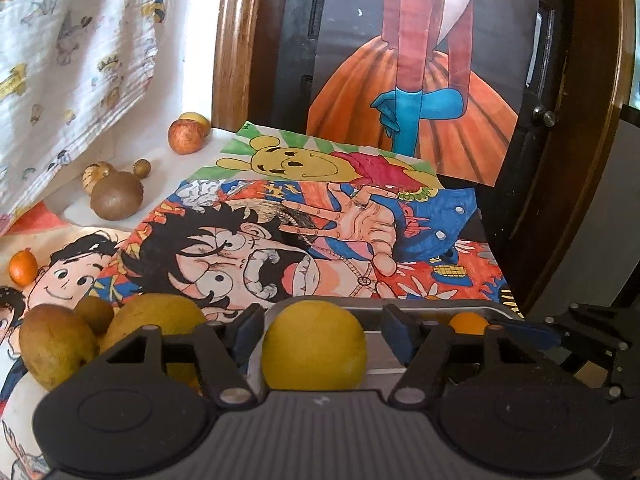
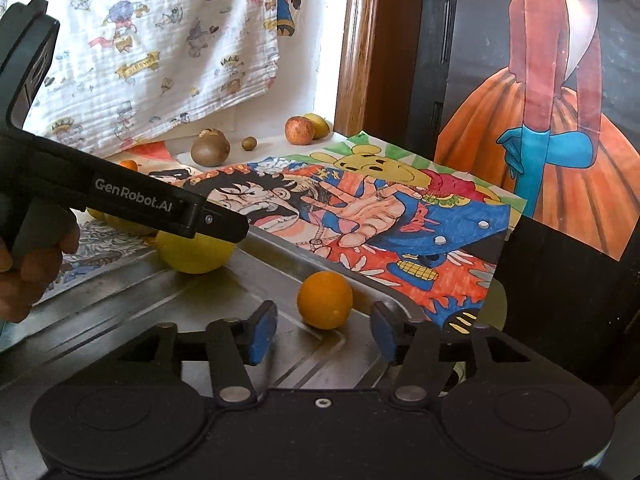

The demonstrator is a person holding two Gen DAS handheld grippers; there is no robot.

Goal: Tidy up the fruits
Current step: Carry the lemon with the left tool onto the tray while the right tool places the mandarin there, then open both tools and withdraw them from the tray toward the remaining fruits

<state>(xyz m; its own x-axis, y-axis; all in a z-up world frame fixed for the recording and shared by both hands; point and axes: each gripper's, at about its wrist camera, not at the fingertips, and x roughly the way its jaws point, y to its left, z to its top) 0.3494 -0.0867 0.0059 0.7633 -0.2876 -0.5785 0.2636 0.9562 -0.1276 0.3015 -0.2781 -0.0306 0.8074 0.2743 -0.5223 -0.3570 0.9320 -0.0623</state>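
releasing fruit into the tray, both jaws parted.

from the left: loose fruit lies on the worktop (image 1: pixel 188 168), an orange (image 1: pixel 23 267) at the far edge, brown fruits (image 1: pixel 58 350) in a cluster near the left gripper (image 1: pixel 316 332), more brown ones (image 1: pixel 116 199) and an apple (image 1: pixel 186 136) well back by the cloth (image 1: pixel 80 40). the left gripper's jaws stand apart around a lemon (image 1: pixel 314 344) without pressing it; the lemon rests inside the metal tray (image 2: pixel 120 304). further right, the right gripper (image 2: pixel 323 330) has its jaws apart too, a small orange (image 2: pixel 325 299) sitting free in the tray just ahead of them. the step looks like drop-off. next move, by my judgement: back the left gripper off the lemon without nudging it, then reach for the brown cluster at left.
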